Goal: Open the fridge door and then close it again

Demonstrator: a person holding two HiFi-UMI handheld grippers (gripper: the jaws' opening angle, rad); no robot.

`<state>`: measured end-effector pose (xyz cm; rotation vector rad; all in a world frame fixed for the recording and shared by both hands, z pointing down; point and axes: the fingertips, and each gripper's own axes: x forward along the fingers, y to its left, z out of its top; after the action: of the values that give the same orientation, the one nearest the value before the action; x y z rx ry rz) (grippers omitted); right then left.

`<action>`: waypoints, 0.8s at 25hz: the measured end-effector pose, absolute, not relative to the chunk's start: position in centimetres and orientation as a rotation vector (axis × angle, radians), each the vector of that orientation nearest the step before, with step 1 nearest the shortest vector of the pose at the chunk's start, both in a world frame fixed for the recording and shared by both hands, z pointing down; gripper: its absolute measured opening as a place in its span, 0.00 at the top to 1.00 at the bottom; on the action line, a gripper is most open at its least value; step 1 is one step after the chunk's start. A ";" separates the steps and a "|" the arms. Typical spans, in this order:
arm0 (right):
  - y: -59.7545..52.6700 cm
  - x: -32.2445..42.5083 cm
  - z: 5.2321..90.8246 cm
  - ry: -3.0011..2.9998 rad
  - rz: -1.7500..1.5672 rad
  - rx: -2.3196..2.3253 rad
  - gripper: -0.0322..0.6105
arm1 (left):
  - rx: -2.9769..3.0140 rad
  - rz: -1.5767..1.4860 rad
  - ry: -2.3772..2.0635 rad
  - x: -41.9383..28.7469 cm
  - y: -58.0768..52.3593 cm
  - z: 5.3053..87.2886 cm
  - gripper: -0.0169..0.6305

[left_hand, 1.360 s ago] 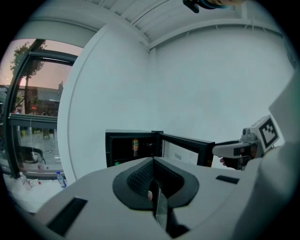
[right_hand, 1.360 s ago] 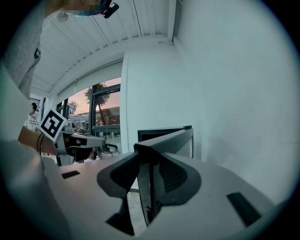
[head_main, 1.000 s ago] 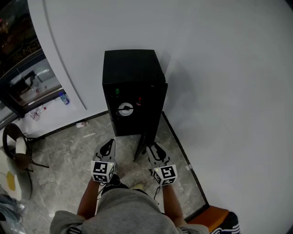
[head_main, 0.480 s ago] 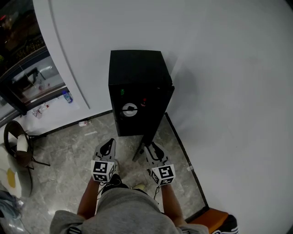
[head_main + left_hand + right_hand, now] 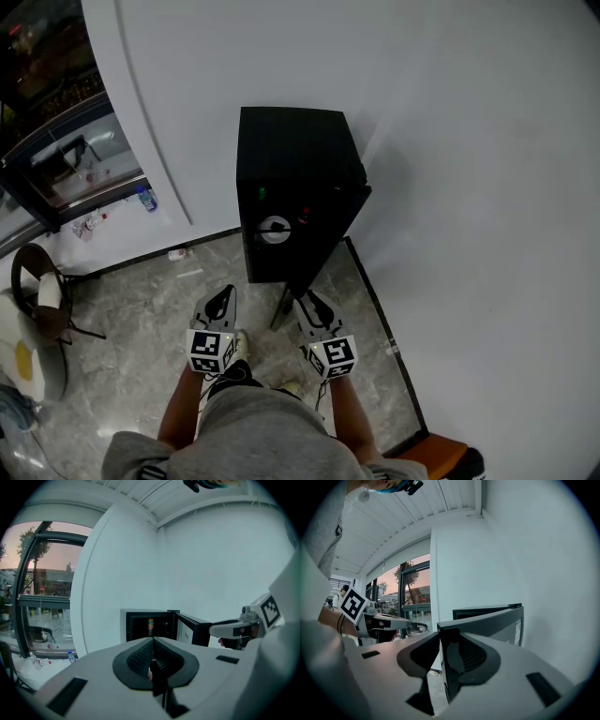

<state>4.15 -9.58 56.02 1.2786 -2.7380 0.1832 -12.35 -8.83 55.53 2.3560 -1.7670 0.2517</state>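
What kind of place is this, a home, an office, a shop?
Probably a corner of a lobby or office rather than a home: a small black fridge, its door open, stands on a polished stone floor against bare white walls, near a tall glass window facing a street.

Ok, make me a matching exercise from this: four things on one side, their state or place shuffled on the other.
1. left gripper
2. right gripper
3. fridge door
4. water bottle

a. on the floor by the window
b. shut, nothing between the jaws
c. swung open
d. closed on the door's edge

Pairs: 1-b, 2-d, 3-c, 4-a.
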 end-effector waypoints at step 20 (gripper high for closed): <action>-12.5 -0.6 55.9 -2.803 0.173 1.171 0.73 | 2.308 0.262 -1.808 -15.7 -11.2 56.1 0.96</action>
<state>-0.56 -12.50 55.93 1.1709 -2.8026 0.1726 -15.71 -11.23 56.13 2.3077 -1.8075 0.2625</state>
